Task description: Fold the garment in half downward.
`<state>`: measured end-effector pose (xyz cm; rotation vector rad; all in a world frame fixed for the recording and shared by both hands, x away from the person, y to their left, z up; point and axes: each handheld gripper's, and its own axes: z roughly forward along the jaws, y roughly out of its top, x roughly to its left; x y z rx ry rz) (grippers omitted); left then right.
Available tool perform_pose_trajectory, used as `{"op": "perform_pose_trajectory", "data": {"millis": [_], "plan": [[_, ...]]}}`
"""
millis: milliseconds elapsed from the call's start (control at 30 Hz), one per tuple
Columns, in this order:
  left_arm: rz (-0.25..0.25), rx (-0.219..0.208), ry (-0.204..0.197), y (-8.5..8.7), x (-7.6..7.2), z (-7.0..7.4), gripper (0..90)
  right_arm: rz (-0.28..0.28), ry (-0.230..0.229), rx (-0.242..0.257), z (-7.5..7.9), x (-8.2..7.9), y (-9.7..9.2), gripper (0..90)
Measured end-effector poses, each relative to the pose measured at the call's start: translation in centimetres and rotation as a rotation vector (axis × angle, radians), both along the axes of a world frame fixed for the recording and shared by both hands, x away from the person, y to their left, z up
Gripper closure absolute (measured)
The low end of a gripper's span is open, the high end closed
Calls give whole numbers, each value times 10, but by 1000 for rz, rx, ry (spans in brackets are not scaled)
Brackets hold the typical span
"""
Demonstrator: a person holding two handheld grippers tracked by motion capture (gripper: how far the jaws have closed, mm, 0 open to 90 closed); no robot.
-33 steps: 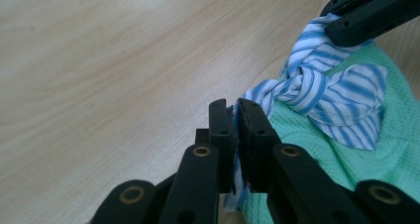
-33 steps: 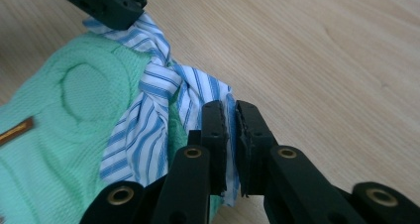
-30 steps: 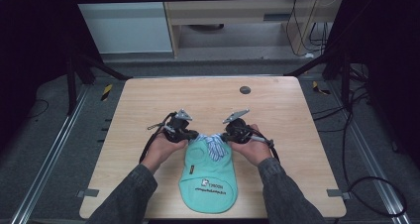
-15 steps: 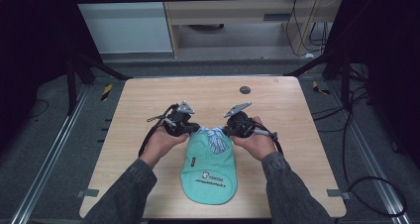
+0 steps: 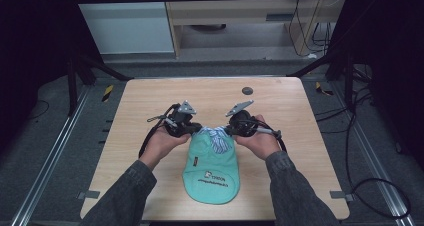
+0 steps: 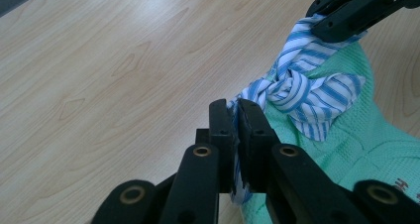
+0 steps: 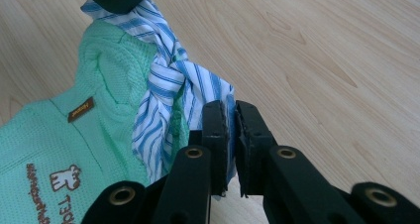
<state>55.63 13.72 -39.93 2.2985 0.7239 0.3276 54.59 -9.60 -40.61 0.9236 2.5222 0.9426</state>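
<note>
Knitted green cloth (image 5: 210, 166), matt wooden table (image 5: 150, 101)

We note a mint-green knit garment (image 5: 210, 173) lying flat on the counter (image 5: 150, 101), printed logo toward the near edge, small brown tag on its side. A blue-and-white striped cloth (image 6: 302, 92) is knotted at its far end, both ends pinched

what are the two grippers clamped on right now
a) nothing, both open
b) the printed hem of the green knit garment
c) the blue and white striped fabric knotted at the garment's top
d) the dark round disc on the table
c: each gripper view shows its black jaws pinched on an end of the blue and white striped fabric, left gripper and right gripper alike, atop the mint green knit garment.
</note>
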Motion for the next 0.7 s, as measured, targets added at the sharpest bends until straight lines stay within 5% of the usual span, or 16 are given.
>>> {"op": "perform_pose_trajectory", "data": {"millis": [700], "plan": [[-1,7,-5,1,2,5,856,28,-8,-21,9,4,2,836]]}}
